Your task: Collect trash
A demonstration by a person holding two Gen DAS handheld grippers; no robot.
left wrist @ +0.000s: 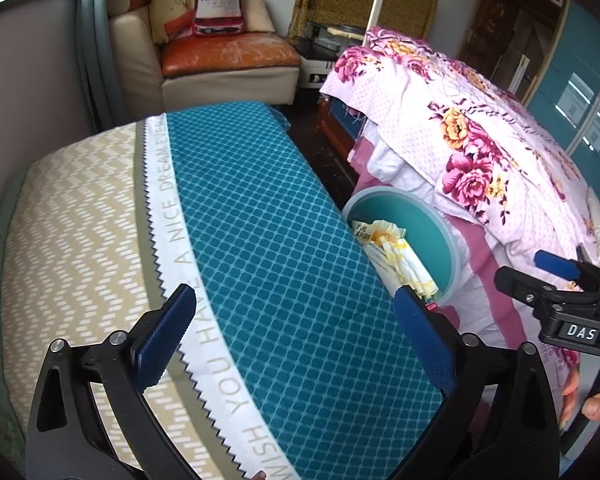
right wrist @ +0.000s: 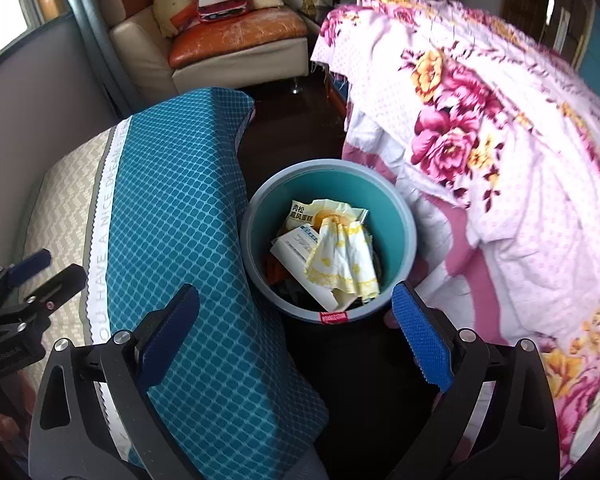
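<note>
Reading "HAVE A NICE DREAM": pillow (left wrist: 284,248) beside bin (right wrist: 400,216).

Trash bin (left wrist: 440,232) half hidden behind teal cushion (left wrist: 284,240).

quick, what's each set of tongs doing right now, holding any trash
Left tongs: open, holding nothing, above the teal cushion.
Right tongs: open, holding nothing, above the near rim of the trash bin.

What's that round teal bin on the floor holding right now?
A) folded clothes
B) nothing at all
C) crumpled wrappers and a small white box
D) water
C: in the right wrist view, the bin holds crumpled yellow-and-white wrappers and a small white box.
</note>
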